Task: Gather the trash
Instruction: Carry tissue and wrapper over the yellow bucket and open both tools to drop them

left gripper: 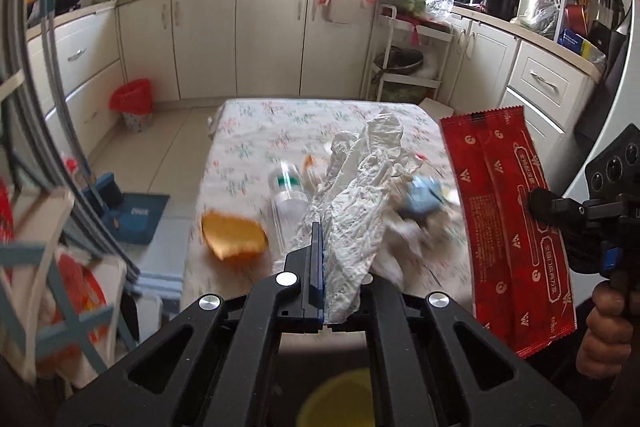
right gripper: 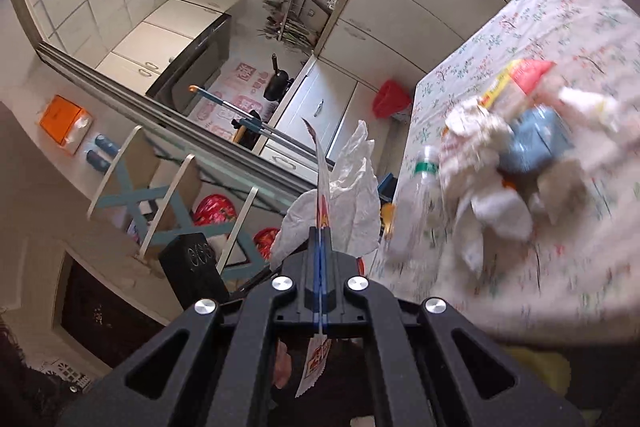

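My left gripper [left gripper: 326, 247] is shut on a crumpled white paper towel [left gripper: 356, 195] and holds it above the near end of the floral table [left gripper: 256, 131]. My right gripper [right gripper: 320, 235] is shut on a flat red wrapper, seen edge-on [right gripper: 322, 171] in its own view and broadside in the left wrist view [left gripper: 508, 219]. The white towel also shows behind it [right gripper: 344, 199]. On the table lie a plastic bottle [left gripper: 288, 191], orange peel [left gripper: 234, 237], a blue packet [left gripper: 422, 199] and more crumpled tissue [right gripper: 496, 215].
A bin lined with a red bag [left gripper: 134, 105] stands on the floor left of the table, by the white cabinets [left gripper: 240, 39]. A blue dustpan [left gripper: 134, 217] lies on the floor. A rack [left gripper: 404, 67] stands behind the table. Something yellow [left gripper: 340, 401] lies under the left gripper.
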`<state>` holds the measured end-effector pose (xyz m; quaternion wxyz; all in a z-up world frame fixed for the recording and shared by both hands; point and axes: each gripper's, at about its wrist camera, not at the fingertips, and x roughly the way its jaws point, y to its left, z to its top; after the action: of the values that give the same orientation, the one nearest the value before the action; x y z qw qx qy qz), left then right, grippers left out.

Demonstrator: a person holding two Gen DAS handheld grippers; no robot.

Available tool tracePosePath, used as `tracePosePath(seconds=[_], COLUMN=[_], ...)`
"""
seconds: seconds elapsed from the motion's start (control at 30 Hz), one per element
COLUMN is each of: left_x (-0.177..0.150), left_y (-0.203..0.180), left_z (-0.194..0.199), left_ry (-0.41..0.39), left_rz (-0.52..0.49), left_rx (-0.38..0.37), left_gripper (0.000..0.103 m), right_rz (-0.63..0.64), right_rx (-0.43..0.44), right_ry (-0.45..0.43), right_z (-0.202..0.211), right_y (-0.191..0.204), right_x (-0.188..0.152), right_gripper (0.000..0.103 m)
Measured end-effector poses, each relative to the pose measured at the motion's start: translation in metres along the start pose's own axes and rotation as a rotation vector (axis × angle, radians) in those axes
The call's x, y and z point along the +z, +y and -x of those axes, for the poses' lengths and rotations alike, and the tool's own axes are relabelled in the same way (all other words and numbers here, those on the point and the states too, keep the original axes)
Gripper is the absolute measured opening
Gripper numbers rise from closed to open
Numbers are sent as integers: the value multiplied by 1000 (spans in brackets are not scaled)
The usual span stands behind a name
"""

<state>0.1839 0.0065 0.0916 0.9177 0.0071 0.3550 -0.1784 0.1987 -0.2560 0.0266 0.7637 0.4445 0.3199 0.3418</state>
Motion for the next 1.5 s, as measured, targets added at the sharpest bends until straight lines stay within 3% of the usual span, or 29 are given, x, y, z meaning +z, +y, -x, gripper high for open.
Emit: tracePosePath(seconds=[0.23,0.5,0.73,1.03,1.13,1.2,1.27,1.37,1.5], left_x=[-64,-116,-154,-182,-191,-194,-192,-189,-181], left_y=[-20,-34,-42,-41,-42,-43,-45,-45,-47], left_z=[52,78,68,33,21,17,18,20,34], left_ry=[49,129,241,375,435,449,434,405,310], left_rz=[53,80,126,160,151,140,122,116,94], left_rx=[-22,-47,-68,-49,-40,-38,-16,-4,47], left_gripper=[0,1,1,3,18,39,51,59,72], right_rz=[-15,-58,-96,-143,-148,-151,-165,-183,-194], right_rx=[-30,-105,-219,-391,-457,-484,-509,-545,-572], right_ry=[5,60,155,262,309,341,375,412,381], right_z=[36,50,41,10,-4,-12,-20,-25,-15], right_y=[6,-5,-24,-56,-68,-74,-82,-91,-92], right_x=[-59,-111,-144,-157,-165,-168,-173,-179,-176], right_gripper=[1,1,1,1,1,1,1,1,2])
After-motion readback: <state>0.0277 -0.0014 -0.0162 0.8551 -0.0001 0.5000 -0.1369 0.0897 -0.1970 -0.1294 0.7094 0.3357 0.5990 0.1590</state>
